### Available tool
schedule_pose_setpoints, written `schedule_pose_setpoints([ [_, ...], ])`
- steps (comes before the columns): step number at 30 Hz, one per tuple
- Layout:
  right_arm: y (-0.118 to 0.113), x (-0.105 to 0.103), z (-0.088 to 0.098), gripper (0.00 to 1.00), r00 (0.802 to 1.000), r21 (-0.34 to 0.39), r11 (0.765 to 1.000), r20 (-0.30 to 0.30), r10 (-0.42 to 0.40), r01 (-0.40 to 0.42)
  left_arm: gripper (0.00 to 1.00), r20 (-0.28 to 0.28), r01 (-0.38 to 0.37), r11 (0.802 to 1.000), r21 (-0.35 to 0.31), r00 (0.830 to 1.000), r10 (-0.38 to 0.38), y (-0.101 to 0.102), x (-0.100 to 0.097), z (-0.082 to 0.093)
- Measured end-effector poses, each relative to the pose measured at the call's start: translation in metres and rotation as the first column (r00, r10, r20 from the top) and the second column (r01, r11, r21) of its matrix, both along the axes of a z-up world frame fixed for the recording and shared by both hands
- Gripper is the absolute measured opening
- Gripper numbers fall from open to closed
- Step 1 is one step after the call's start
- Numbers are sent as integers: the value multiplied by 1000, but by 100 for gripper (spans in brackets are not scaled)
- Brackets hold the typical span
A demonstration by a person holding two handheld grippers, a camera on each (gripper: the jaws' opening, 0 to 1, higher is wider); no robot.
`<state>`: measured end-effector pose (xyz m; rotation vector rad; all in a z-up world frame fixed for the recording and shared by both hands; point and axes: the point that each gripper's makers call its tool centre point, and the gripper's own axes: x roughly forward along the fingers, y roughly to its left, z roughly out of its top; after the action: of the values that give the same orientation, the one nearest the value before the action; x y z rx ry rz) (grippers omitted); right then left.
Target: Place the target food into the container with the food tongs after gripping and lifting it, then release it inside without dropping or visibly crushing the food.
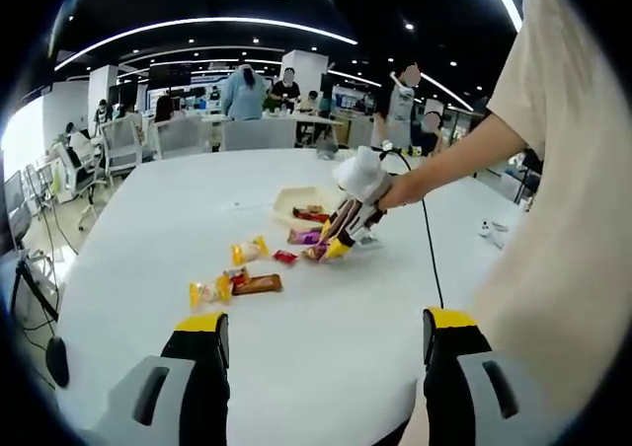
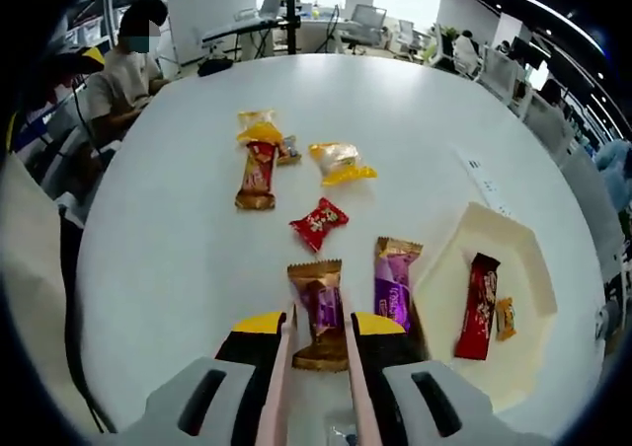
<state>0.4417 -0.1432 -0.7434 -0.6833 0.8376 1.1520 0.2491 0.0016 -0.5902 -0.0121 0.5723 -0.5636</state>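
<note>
Target snack: a purple-and-gold wrapped bar [image 2: 318, 313] lies on the white table [image 2: 178, 219], just beside the cream tray [image 2: 528, 268] on its open side; in the left gripper view it is hard to make out under the far claw.
Tongs: two pale pink tong arms [image 2: 279, 377] rise between the right gripper's [image 2: 318, 325] yellow-tipped jaws and run along either side of the bar's near half.
Right claw: narrowed onto the tongs, which bracket the bar; whether they already pinch it I cannot tell.
Left claw: the left gripper [image 1: 321, 328] is spread wide with nothing between its jaws, well short of the tray.
Hand pose: in the left gripper view a bare forearm reaches in from the right, a white-gloved hand [image 1: 367, 175] tilting the right claw down at the snacks beside the tray.
Tray contents: a red bar [image 2: 479, 306] and a small orange packet [image 2: 506, 319] lie inside.
Other snacks: a second purple bar [image 2: 394, 282] next to the tray; a red candy [image 2: 318, 223], a yellow packet [image 2: 339, 162] and a red-brown bar [image 2: 258, 176] farther from it.
Left gripper view extra: people seated at desks beyond the table.
</note>
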Motion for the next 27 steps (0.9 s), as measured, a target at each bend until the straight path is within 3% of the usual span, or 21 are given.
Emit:
schedule_pose_setpoints([
  [27,-6,-1,-3,23,993,55,992,-36,-112,114,80,5,7,1000,1,1000,-7,-3,0,2],
])
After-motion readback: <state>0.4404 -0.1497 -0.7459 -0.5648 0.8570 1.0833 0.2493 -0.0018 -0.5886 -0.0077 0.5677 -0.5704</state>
